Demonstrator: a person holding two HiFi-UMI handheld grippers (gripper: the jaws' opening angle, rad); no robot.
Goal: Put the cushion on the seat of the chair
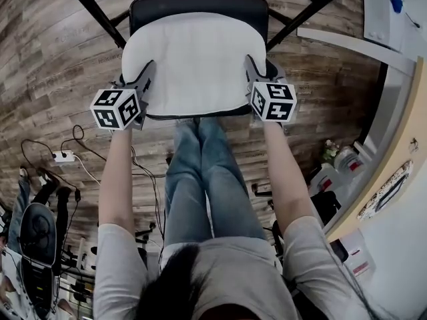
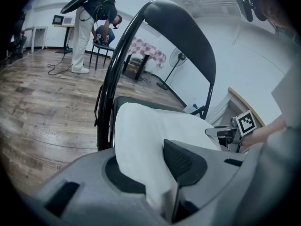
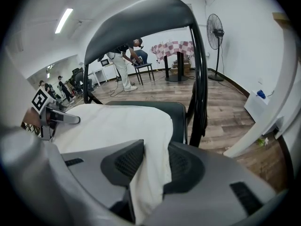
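Nearly done, I judge: my left tool [image 2: 157,175] and right tool [image 3: 146,169] each pinch the soft white cushion [image 1: 193,62] over the black chair seat [image 1: 200,9]; only release remains.

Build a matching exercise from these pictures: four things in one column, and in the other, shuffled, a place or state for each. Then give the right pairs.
Things
1. cushion
2. chair seat
3. pedestal fan
4. power strip

Places or states
A. lying on the wooden floor among black cables
B. standing near the white wall
C. black, partly hidden under something white
D. pinched at opposite edges by the left gripper and the right gripper

Pairs: 1-D, 2-C, 3-B, 4-A
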